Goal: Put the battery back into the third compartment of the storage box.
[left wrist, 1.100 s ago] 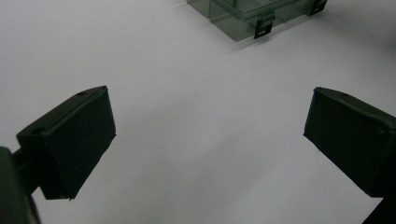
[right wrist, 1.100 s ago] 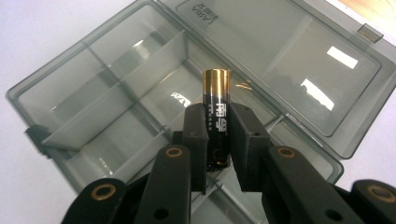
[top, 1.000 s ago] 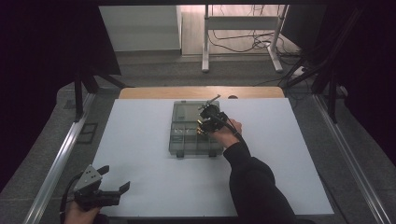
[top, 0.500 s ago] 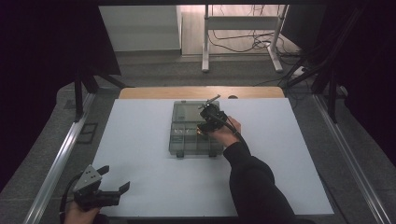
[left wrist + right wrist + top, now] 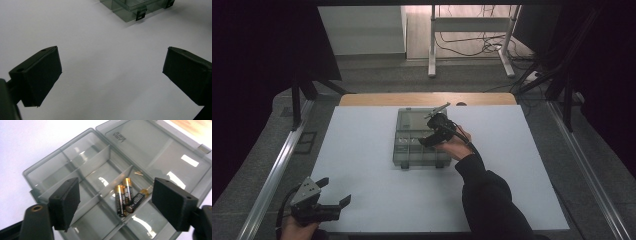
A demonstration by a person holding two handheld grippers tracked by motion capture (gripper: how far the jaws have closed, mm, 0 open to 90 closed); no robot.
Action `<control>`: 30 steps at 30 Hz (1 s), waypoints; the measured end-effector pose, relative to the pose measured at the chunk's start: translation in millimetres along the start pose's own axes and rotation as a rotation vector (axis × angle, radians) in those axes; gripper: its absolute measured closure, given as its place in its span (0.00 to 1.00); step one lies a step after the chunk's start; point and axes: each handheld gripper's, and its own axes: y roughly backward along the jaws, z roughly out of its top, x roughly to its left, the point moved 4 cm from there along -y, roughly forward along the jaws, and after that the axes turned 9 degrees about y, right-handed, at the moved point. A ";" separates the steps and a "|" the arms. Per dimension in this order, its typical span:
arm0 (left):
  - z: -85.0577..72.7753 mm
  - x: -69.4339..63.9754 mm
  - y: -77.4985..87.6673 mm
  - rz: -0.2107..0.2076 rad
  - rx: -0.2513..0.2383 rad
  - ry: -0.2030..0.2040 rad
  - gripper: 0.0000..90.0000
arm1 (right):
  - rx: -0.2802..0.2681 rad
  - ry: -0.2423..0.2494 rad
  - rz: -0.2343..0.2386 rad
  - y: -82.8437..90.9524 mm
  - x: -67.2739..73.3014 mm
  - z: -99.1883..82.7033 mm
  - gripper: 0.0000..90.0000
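**Release step: batteries in the box**

Your left tongs rest spread near the surface edge. Farther off, your right tongs, just opened and empty, hover over three batteries lying in the organizer box compartment. Next, withdraw cleanly upward.

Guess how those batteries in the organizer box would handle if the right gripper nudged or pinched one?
The batteries are smooth glossy cylinders, so probably slippery between flat pads and apt to roll. The compartment wall of the clear organizer box should stop them. One lies tilted across the others, so it would likely shift first. The right gripper hangs open above them, jaws just opened.
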 end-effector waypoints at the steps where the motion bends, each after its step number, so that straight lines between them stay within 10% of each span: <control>1: 0.0 0.0 0.0 0.000 0.000 0.000 0.03 | 0.003 0.002 0.005 0.4 1.3 -0.7 0.21; 30: -0.8 0.5 2.2 -0.004 -0.010 0.005 0.03 | -0.037 0.037 0.003 19.5 25.9 -34.9 0.04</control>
